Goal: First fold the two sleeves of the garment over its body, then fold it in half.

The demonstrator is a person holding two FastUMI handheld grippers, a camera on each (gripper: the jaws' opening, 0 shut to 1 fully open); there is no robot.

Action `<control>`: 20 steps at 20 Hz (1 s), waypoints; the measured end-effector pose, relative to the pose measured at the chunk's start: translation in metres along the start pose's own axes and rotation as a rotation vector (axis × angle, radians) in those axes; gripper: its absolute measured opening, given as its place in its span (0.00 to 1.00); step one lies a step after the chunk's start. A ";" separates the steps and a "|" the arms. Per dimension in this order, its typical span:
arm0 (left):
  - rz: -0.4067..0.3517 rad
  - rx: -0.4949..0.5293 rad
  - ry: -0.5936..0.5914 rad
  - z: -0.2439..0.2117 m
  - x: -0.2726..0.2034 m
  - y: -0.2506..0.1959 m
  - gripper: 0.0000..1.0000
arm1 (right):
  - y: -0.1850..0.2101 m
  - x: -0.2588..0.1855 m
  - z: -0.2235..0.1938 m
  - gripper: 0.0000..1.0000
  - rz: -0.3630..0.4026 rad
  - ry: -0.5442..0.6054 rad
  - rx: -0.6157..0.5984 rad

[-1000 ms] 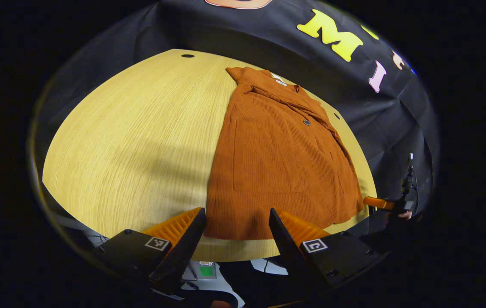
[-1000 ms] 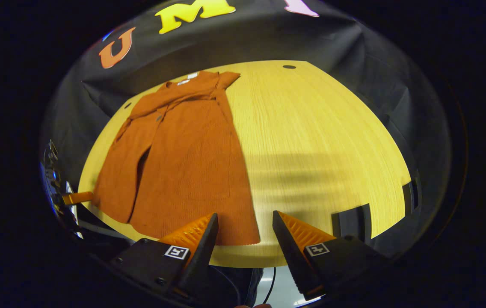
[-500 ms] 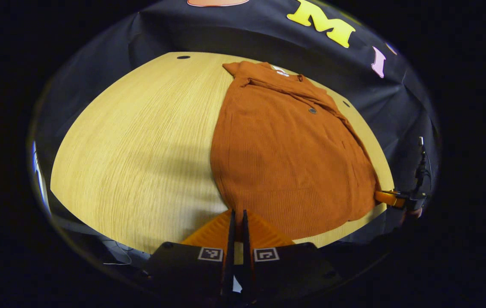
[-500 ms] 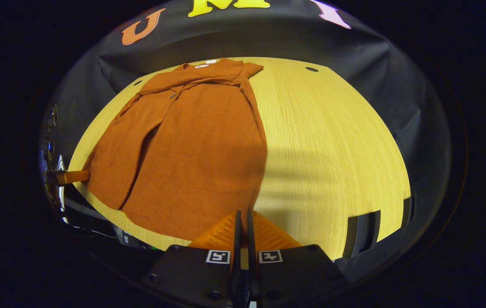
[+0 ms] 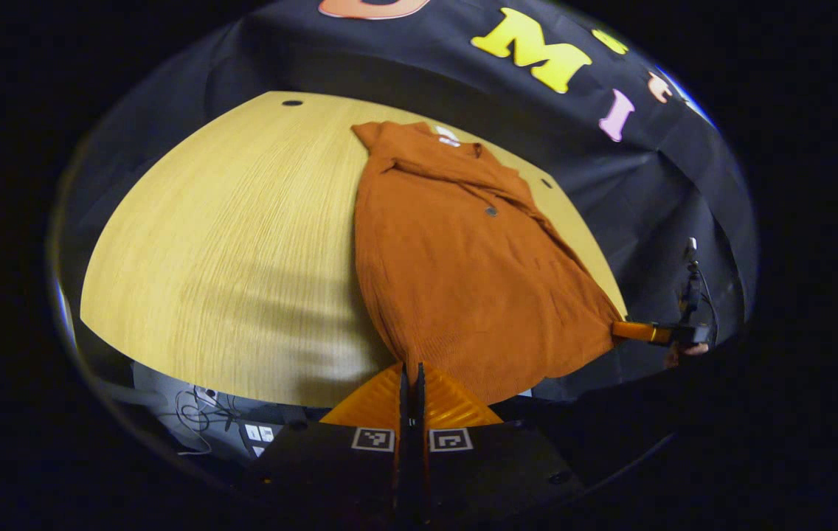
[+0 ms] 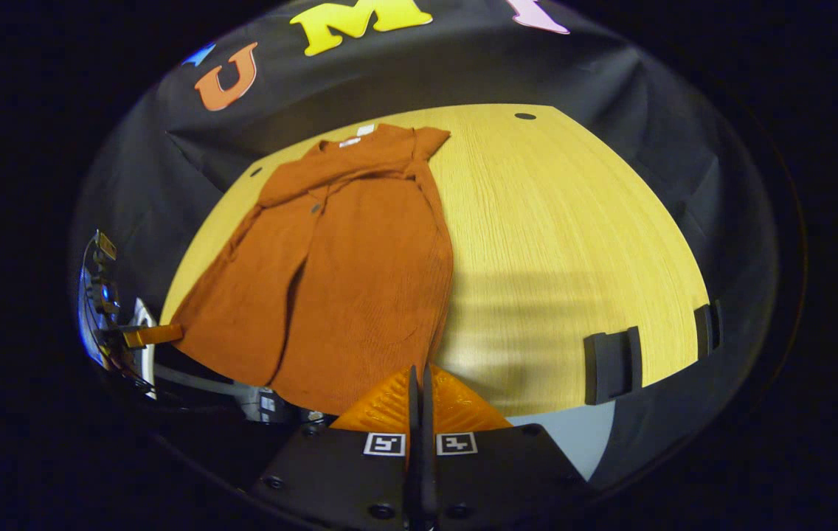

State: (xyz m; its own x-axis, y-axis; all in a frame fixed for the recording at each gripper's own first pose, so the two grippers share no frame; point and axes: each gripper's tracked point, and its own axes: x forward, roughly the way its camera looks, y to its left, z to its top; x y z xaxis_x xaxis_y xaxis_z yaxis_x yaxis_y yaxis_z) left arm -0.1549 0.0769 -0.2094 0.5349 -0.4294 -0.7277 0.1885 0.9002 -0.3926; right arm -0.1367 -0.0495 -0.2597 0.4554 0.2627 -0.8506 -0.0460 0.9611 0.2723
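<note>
Orange ribbed fingers of left gripper (image 5: 411, 383) pinched together on hem corner of rust-orange knitted garment (image 5: 463, 258), corner lifted off near edge of pale wood tabletop (image 5: 227, 236). Same at right gripper (image 6: 420, 385): fingers clenched on other hem corner of garment (image 6: 360, 265), fabric drawn up w/ slight curl at that side. Right gripper also seen far off in left gripper view (image 5: 648, 333), at garment's hem corner; left gripper likewise in right gripper view (image 6: 150, 335). Rest of garment flat on tabletop (image 6: 574, 236), collar end w/ white label at far edge, toward black cloth wall (image 6: 463, 74). Sleeves folded over body, dark button (image 5: 490, 212) near chest. Hem end hanging past tabletop's near edge. Two black clamp-like blocks (image 6: 611, 365) on tabletop's near edge, well apart from garment.
</note>
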 end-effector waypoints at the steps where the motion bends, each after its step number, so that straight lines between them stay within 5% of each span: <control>1: -0.023 0.049 -0.015 0.007 -0.014 -0.007 0.03 | 0.003 -0.015 0.016 0.01 0.015 -0.021 0.029; 5: -0.045 0.182 -0.050 0.029 -0.052 -0.023 0.03 | 0.009 -0.067 0.058 0.01 0.043 -0.096 0.067; 9: -0.032 0.206 -0.121 0.079 -0.060 -0.033 0.03 | 0.015 -0.081 0.102 0.01 0.055 -0.182 0.052; 13: 0.030 0.147 -0.194 0.141 -0.052 -0.031 0.03 | 0.038 -0.074 0.183 0.01 0.084 -0.250 0.048; 20: 0.020 0.140 -0.223 0.261 0.001 -0.024 0.03 | 0.050 -0.022 0.322 0.01 0.115 -0.318 -0.012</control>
State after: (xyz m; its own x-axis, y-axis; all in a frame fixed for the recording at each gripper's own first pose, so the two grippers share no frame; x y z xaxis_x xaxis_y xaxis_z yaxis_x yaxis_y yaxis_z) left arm 0.0561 0.0734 -0.0540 0.7049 -0.3988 -0.5866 0.2802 0.9163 -0.2862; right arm 0.1373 -0.0343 -0.0828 0.7011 0.3320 -0.6310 -0.1228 0.9280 0.3518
